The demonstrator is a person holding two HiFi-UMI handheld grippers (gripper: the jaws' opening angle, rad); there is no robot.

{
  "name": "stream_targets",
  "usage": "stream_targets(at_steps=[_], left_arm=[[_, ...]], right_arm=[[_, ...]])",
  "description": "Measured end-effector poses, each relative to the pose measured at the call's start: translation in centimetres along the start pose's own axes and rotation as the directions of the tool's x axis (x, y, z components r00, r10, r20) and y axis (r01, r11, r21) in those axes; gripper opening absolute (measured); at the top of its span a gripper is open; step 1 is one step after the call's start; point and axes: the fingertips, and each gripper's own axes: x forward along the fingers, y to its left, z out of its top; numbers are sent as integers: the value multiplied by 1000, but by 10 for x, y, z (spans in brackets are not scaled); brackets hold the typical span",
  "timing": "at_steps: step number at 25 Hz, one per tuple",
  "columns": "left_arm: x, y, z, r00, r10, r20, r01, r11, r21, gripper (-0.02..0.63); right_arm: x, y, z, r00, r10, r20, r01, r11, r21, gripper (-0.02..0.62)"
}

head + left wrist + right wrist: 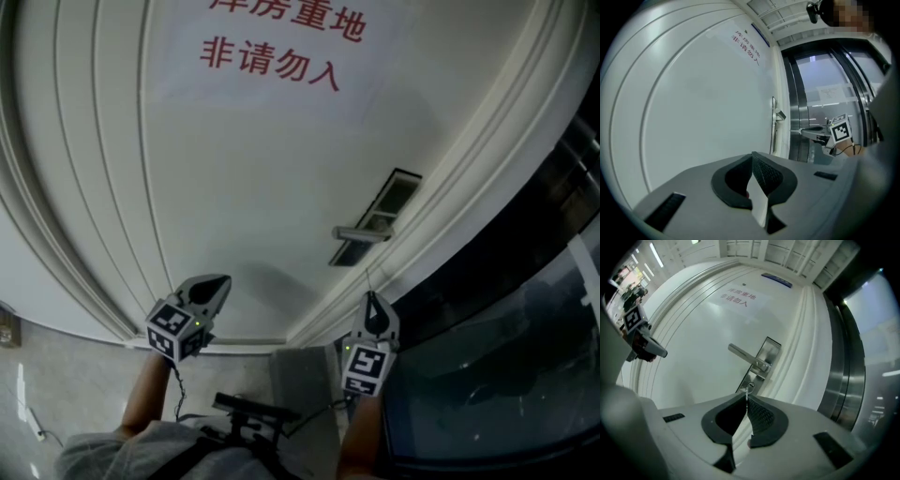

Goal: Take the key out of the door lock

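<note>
The white door (234, 187) carries a silver lever handle (361, 234) on a dark lock plate (380, 211). My right gripper (373, 298) is shut on a thin metal key (748, 388), which sticks out from its tips just below the lock plate (768, 352) and handle (745, 356). In the head view the key (368, 279) looks like a fine sliver a little short of the plate; whether it touches the lock I cannot tell. Off to the left of the handle, my left gripper (211, 291) is held up before the bare door panel. Its jaws meet, nothing between them.
A sign with red characters (281, 47) is stuck high on the door. Moulded white door frame (450, 187) runs along the right, then dark glass and steel panels (525, 337). Pale floor tiles (37, 394) show at lower left.
</note>
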Motion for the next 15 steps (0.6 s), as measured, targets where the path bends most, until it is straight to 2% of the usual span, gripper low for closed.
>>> stream_targets(at_steps=[4, 9, 15], left_arm=[[-11, 5, 2, 1000, -3, -2, 3, 1000, 7, 5], [-21, 7, 3, 1000, -6, -5, 7, 1000, 26, 5], [-33, -1, 0, 1000, -19, -12, 20, 998, 54, 5]], right_arm=[[-15, 12, 1, 999, 32, 3, -32, 984, 178, 20], [-38, 25, 3, 998, 59, 26, -64, 921, 385, 20], [-64, 38, 2, 999, 25, 22, -32, 891, 452, 20]])
